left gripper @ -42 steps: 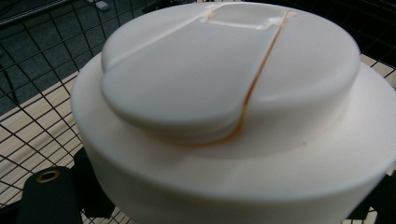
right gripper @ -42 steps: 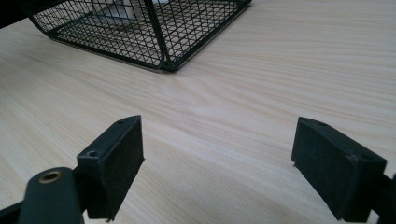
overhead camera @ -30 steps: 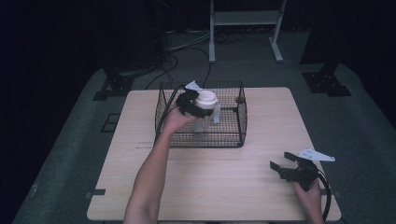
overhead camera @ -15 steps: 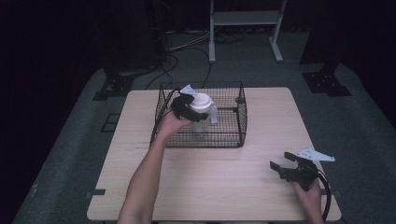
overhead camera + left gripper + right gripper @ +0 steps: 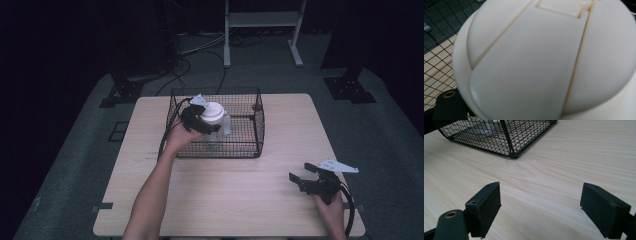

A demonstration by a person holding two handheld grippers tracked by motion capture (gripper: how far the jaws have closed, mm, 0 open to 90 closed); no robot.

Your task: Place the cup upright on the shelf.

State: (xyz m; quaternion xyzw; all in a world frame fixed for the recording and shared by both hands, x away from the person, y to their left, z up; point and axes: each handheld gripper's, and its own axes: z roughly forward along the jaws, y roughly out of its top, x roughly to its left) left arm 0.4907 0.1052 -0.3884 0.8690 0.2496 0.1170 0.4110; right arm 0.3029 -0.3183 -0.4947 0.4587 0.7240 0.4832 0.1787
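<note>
White lidded cup (image 5: pixel 212 116) is sitting clamped between our left gripper (image 5: pixel 199 121) fingers, over the wire basket (image 5: pixel 257 125); our right gripper (image 5: pixel 303 181) is resting spread wide, fingers holding nothing.

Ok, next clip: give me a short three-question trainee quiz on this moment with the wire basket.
1. True or false: the right gripper is open with nothing between its jaws.
2. What does the left gripper grip? A) white lid of a clear container B) the basket's rim C) a cable
3. Where is that container relative to the wire basket?

Key
1. True; it sits above the bare table.
2. A.
3. Over the basket's inside, near its left part.
</note>
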